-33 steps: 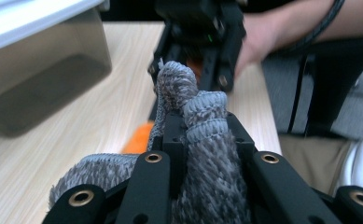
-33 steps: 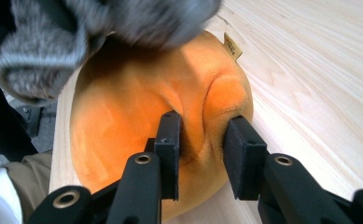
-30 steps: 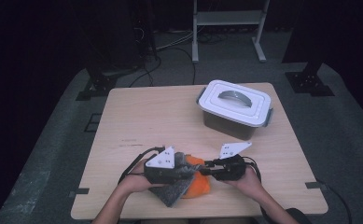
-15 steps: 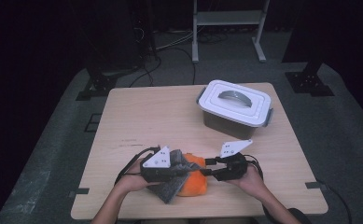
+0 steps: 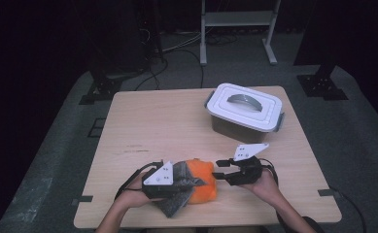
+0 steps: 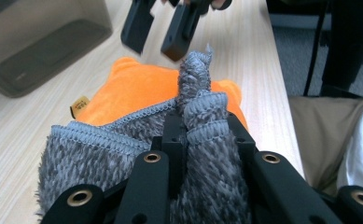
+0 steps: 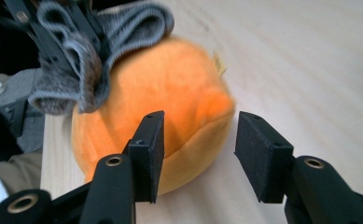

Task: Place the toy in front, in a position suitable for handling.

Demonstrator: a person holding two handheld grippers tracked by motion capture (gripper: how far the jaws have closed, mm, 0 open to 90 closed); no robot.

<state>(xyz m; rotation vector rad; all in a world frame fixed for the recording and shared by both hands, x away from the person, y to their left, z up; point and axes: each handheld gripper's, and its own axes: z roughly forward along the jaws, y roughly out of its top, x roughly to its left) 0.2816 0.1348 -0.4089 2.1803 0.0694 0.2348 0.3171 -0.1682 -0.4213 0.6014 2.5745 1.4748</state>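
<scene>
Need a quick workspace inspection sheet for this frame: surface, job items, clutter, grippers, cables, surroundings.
Surface: wooden table, mostly bare.
Job's things: orange plush at the near edge, grey fuzzy cloth draped over it.
Clutter: lidded grey bin at the far right, lid on.
Grippers: left gripper shut on the grey fuzzy cloth; right gripper has just been opening, jaws standing apart at the plush, pads not pressing.
Cables: black leads trail from both grippers.
Surroundings: dark floor, metal rack, floor cables.
</scene>
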